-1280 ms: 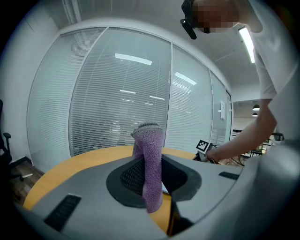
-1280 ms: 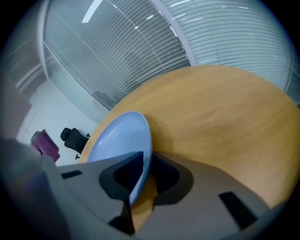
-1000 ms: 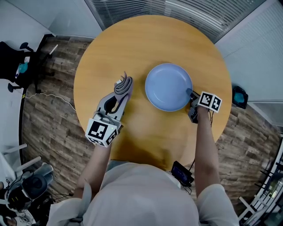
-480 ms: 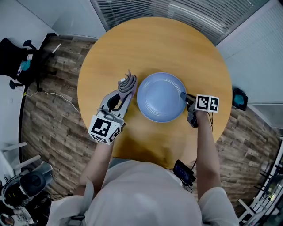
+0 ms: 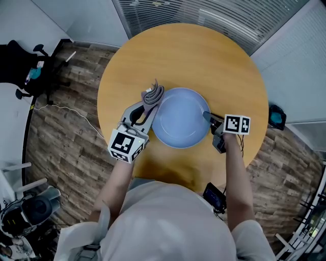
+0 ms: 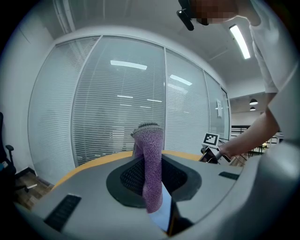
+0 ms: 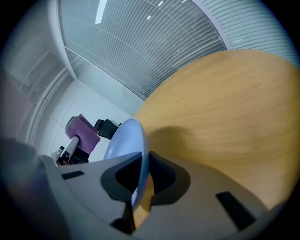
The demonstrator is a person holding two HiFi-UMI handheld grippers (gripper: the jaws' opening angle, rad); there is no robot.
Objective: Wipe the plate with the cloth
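A light blue plate (image 5: 179, 118) hangs tilted above the round wooden table (image 5: 204, 56), with my right gripper (image 5: 209, 119) shut on its right rim. In the right gripper view the plate (image 7: 124, 138) stands on edge and its rim runs between the jaws of the right gripper (image 7: 140, 180). My left gripper (image 5: 147, 106) is shut on a folded grey-purple cloth (image 5: 153, 95), which sits right beside the plate's left rim. In the left gripper view the cloth (image 6: 151, 164) stands up out of the left gripper (image 6: 151, 190), with a sliver of plate below it.
A black office chair (image 5: 23, 69) stands on the wood floor to the left. Slatted blinds (image 5: 214, 15) run behind the table. A teal object (image 5: 275, 116) lies on the floor at right. A dark device (image 5: 214, 197) hangs at the person's waist.
The right gripper has carried the plate up off the table and to the left, toward the cloth. The left gripper with the cloth has shifted slightly up and toward the plate.
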